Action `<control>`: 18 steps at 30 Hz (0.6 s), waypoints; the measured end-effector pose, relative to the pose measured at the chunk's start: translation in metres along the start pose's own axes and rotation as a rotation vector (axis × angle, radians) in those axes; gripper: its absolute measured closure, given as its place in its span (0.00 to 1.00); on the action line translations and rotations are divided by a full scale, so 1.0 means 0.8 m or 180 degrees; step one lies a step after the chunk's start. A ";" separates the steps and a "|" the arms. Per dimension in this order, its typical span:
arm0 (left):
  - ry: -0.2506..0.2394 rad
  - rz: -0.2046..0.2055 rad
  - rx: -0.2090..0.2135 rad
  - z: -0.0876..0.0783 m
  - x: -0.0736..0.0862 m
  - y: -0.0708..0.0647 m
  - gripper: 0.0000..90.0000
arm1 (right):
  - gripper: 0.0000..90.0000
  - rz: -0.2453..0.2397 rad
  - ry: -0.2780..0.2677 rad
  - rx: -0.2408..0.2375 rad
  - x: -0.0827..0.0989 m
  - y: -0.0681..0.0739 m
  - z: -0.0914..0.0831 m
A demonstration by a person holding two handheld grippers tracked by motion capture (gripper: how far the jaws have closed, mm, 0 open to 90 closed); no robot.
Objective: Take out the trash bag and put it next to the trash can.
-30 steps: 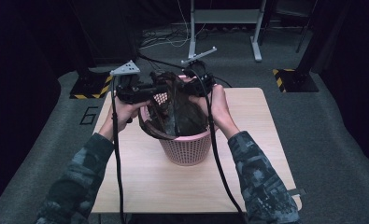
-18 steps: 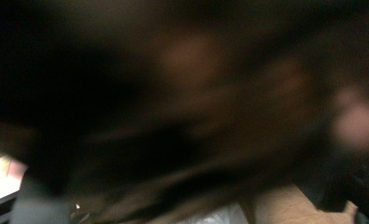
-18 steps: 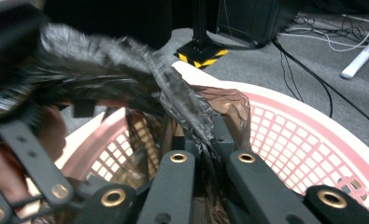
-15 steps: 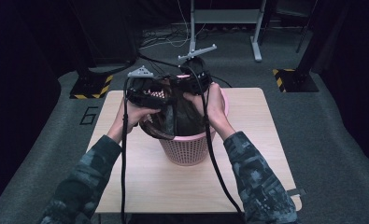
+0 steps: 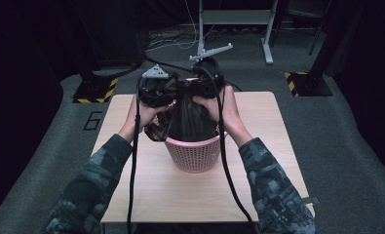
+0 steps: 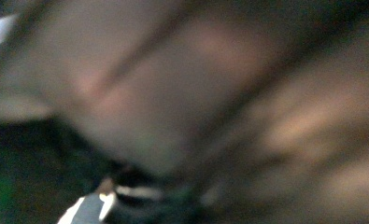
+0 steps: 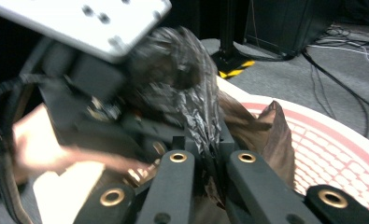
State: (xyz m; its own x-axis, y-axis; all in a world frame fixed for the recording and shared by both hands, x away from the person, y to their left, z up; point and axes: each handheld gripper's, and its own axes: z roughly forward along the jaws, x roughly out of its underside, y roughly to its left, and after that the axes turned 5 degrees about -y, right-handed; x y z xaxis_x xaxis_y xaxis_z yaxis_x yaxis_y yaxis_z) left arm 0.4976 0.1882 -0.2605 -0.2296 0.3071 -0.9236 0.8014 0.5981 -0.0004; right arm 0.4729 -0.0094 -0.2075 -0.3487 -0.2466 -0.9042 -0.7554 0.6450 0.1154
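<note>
Bag [image 5: 187, 117], dark and crinkled plastic, lifted half out of pink basket [image 5: 195, 155] near the middle of wooden table [image 5: 170, 190], its gathered top bunched up between both tools above the basket's rim. Right gripper [image 7: 211, 161] clamped narrow on a twisted fold of that film, jaws nearly together with the plastic pinched between them. Left gripper [image 5: 156, 90] just beside it at the bag's neck, jaws just drawn in after a brief widening, closed down on the same bunch as far as can be told; its own view too blurred to confirm the bite. Risk from here: thin film slipping or tearing under a hard pull, or the light basket lifting and tipping along with the bag.
</note>
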 end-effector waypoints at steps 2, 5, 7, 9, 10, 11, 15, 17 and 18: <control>-0.0053 0.0036 0.0014 -0.008 -0.005 0.000 1.00 | 0.72 -0.0115 0.0118 0.0028 0.002 -0.006 -0.004; -0.0127 0.0087 0.0111 -0.020 -0.014 -0.003 1.00 | 0.42 -0.0258 0.0317 0.0139 0.010 -0.016 -0.002; -0.0167 0.0101 0.0191 -0.027 -0.022 -0.006 1.00 | 0.26 -0.0282 0.0480 0.0182 0.015 -0.021 0.006; -0.0207 0.0135 0.0270 -0.034 -0.028 -0.010 1.00 | 0.16 -0.0286 0.0552 0.0194 0.022 -0.026 0.016; -0.0231 0.0128 0.0314 -0.037 -0.031 -0.012 1.00 | 0.15 -0.0318 0.0582 0.0219 0.025 -0.028 0.022; -0.0243 0.0135 0.0375 -0.040 -0.033 -0.014 1.00 | 0.16 -0.0342 0.0572 0.0229 0.028 -0.028 0.027; -0.0214 0.0185 0.0476 -0.042 -0.035 -0.020 1.00 | 0.55 -0.0439 0.0521 0.0066 0.036 -0.024 0.041; -0.0198 0.0179 0.0492 -0.042 -0.033 -0.018 1.00 | 0.81 -0.0441 0.0464 -0.0017 0.037 -0.020 0.043; -0.0194 0.0163 0.0488 -0.042 -0.032 -0.017 1.00 | 0.90 -0.0439 0.0431 -0.0012 0.036 -0.016 0.043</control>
State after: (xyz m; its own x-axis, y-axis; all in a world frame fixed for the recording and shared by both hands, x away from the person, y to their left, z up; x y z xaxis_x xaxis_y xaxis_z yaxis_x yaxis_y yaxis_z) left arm 0.4739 0.1968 -0.2241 -0.1561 0.2860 -0.9454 0.8871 0.4615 -0.0068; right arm 0.4919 0.0001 -0.2493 -0.3130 -0.4276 -0.8480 -0.8032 0.5957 -0.0039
